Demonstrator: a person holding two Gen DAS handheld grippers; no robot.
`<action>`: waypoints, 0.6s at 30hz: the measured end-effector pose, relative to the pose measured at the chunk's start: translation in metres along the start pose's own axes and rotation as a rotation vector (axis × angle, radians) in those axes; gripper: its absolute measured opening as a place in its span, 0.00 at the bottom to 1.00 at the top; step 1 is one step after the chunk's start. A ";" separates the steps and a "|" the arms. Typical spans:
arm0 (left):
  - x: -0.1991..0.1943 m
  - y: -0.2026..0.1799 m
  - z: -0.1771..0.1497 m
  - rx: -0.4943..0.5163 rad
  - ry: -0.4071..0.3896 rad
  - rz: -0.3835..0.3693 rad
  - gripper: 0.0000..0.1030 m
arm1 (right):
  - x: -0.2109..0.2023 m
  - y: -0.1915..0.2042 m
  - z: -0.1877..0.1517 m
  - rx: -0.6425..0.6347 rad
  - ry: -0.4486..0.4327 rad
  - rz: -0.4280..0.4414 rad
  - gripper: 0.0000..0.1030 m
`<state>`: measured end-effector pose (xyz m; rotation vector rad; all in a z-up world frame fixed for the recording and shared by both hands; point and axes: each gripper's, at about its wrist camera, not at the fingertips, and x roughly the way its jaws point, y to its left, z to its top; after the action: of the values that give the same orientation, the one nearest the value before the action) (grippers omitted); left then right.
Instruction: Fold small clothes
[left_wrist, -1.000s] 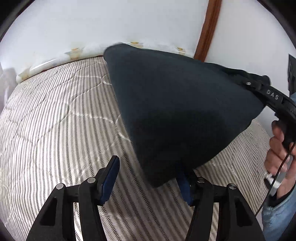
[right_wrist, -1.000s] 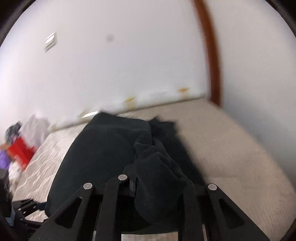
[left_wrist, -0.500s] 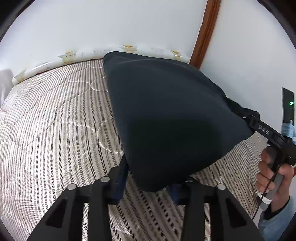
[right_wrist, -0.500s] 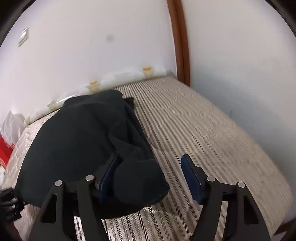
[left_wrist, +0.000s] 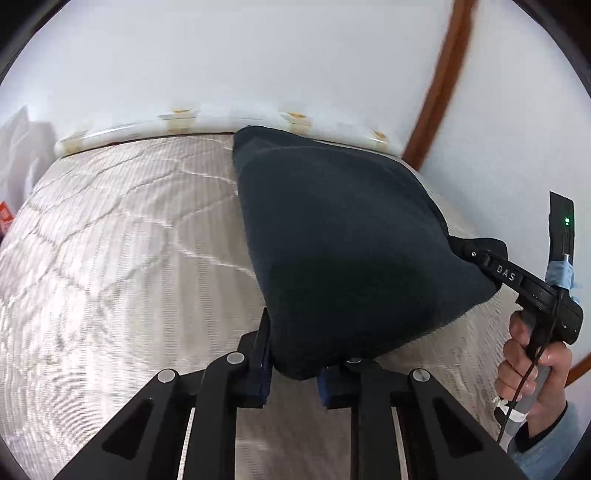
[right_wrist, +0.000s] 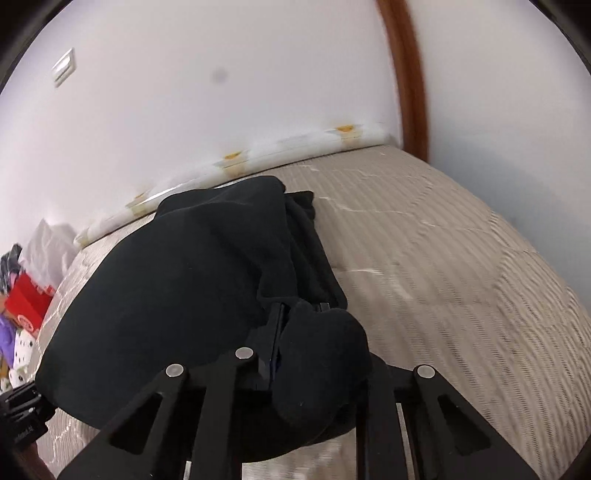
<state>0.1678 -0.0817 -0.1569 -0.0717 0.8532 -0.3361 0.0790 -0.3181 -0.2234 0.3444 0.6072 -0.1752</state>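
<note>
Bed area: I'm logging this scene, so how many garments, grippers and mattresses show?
Dark garment: 1
Grippers: 2, left gripper, right gripper
Striped mattress: 1
Total: 4

Soft matt cloth on a quilted, woven bed

The dark garment (left_wrist: 343, 236) is thick, matt knit cloth with a faintly fuzzy surface. The bed (left_wrist: 122, 240) has a finely striped, woven cover, stitched in quilted lines with a slight sheen. Both grippers, left (left_wrist: 293, 373) and right (right_wrist: 295, 328), look like matt black plastic with shiny metal pins and blue rubbery pads. The wall (left_wrist: 258, 55) is smooth and matt; the trim (left_wrist: 439, 85) is glossy brown wood.
</note>
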 end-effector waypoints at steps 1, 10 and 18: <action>-0.002 0.008 0.000 -0.010 -0.001 0.007 0.17 | 0.002 0.009 0.000 -0.004 0.003 0.009 0.16; -0.022 0.078 -0.001 -0.088 -0.010 0.055 0.17 | 0.018 0.093 0.002 -0.097 0.018 0.116 0.14; -0.020 0.086 -0.016 -0.081 0.021 0.054 0.17 | -0.008 0.082 -0.014 -0.114 -0.002 0.154 0.14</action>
<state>0.1662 0.0075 -0.1695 -0.1200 0.8876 -0.2523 0.0864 -0.2366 -0.2081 0.2794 0.5838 0.0073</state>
